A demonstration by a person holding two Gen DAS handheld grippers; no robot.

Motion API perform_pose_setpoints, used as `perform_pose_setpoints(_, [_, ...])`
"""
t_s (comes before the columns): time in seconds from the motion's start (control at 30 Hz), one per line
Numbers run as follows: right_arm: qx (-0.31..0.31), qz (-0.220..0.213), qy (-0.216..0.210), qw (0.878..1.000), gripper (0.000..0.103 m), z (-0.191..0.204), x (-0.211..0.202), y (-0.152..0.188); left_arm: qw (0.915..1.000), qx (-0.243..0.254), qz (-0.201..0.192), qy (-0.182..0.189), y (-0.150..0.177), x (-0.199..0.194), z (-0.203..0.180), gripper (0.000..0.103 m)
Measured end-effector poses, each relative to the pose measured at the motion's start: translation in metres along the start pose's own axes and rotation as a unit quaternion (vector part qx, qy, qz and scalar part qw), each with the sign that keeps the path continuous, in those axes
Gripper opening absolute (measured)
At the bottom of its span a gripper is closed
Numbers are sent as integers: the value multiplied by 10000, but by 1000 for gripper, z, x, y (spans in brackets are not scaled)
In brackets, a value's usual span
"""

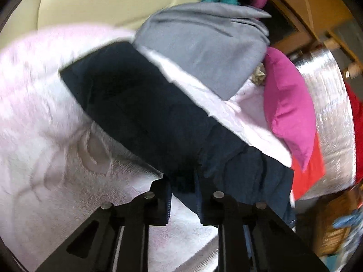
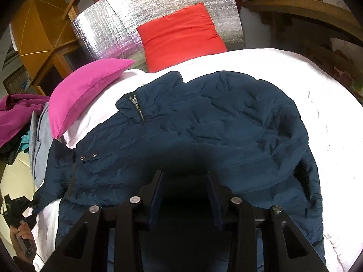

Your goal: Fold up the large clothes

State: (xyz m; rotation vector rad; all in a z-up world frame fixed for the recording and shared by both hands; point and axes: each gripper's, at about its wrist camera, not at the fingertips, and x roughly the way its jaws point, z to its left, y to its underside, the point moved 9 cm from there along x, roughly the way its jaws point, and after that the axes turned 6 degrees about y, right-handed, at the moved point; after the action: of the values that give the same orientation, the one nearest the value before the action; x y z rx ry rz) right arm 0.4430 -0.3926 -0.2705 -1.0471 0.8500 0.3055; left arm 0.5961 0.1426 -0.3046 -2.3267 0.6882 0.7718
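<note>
1. Left gripper [image 1: 183,200]: jaws narrow, closed on a bunched dark fold of the navy quilted puffer jacket [image 2: 204,131]. From the left wrist view that fold looks like the sleeve or cuff end [image 1: 140,104], running away toward 11 o'clock.
2. Right gripper [image 2: 185,195]: jaws part open, fabric dark between them. Can't tell if the pads bite or just rest on it.
3. Jacket lies spread on the pale pink textured bedspread [image 1: 45,136], collar and zip [image 2: 138,110] at 10 o'clock in the right wrist view, snaps [image 2: 87,157] at 9 o'clock.
4. Step in hand, my read: fold the sleeve in across the body.
5. Do it well: lift the cuff only enough to clear the quilting, carry it toward the zip line, lay it flat.
6. Right gripper should pin the body so it doesn't drag.
7. Risk: slick padded shell slips out of a shallow pinch. Check the bite first.
8. Keep clear of the magenta cushion [image 2: 86,90] at 10 o'clock and the grey folded garment [image 1: 204,45] at 12 o'clock in the left view.
</note>
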Motion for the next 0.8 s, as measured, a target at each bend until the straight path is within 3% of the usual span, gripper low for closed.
perform_pose_setpoints(0.13, [81,-25,29,10000,40,-11,-3,-3,9970,741,-216,-97,3,-17,-41,15])
perform_pose_setpoints(0.3, [244,-45,13,9997,40,-27,-8,-7,9846,1694,-414,84,31,-38,-102,13])
perform_pose_setpoints(0.6, [525,-107,-17,9986,40,-60,-18,-15,9463,3114,-338,803,125,-42,-208,9])
perform_pose_setpoints(0.8, [888,-31,-17,9960,41,-86,-19,-19,9160,3926,-1,829,200,-16,-247,8])
